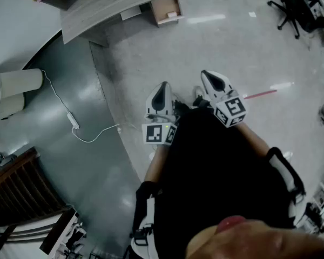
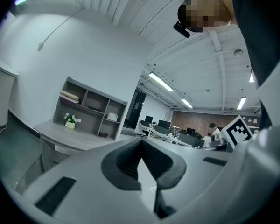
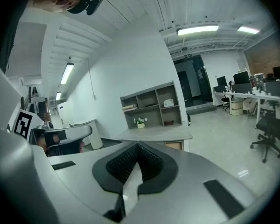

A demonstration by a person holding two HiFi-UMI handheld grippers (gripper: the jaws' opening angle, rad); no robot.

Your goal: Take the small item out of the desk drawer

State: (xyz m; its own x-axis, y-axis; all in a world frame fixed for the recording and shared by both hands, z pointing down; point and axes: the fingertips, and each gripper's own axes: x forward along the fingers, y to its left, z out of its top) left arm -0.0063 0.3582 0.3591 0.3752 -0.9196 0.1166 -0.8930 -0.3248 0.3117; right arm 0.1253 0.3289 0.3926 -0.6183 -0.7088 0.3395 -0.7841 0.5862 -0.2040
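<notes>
Pale wooden drawer (image 1: 166,8): sits under the desk edge at 12 o'clock from the grippers in the head view, well apart from both. It appears pulled out, with its tan inside facing up.
Small item: a small pale patch (image 1: 172,15) lies inside the drawer near its front edge; it is too small to identify.
Desk (image 1: 119,4): grey top, running across the 11 to 12 o'clock part of the head view.
Shelf unit (image 3: 151,104): stands on the desk, with open compartments; a small flower pot (image 3: 140,122) stands on the desk top just in front of it.
Left gripper (image 1: 163,88): held level close to the person's body over the floor. Jaws closed tip to tip, nothing between them.
Right gripper (image 1: 210,77): just beside the left gripper, at its 3 o'clock, tilted slightly down. Jaws fully closed, nothing between them.
Marker cubes: one on each gripper, behind the jaws, left (image 1: 159,134) and right (image 1: 230,111).
Floor (image 1: 232,42): light grey under the grippers; a darker grey area lies at 9 o'clock.
White cable (image 1: 92,136): lies loose on the darker floor, at 9 o'clock from the left gripper.
Red strip (image 1: 261,94): lies on the light floor at 3 o'clock from the right gripper.
Office chair (image 1: 291,7): black, at 1 o'clock, well apart from the desk.
</notes>
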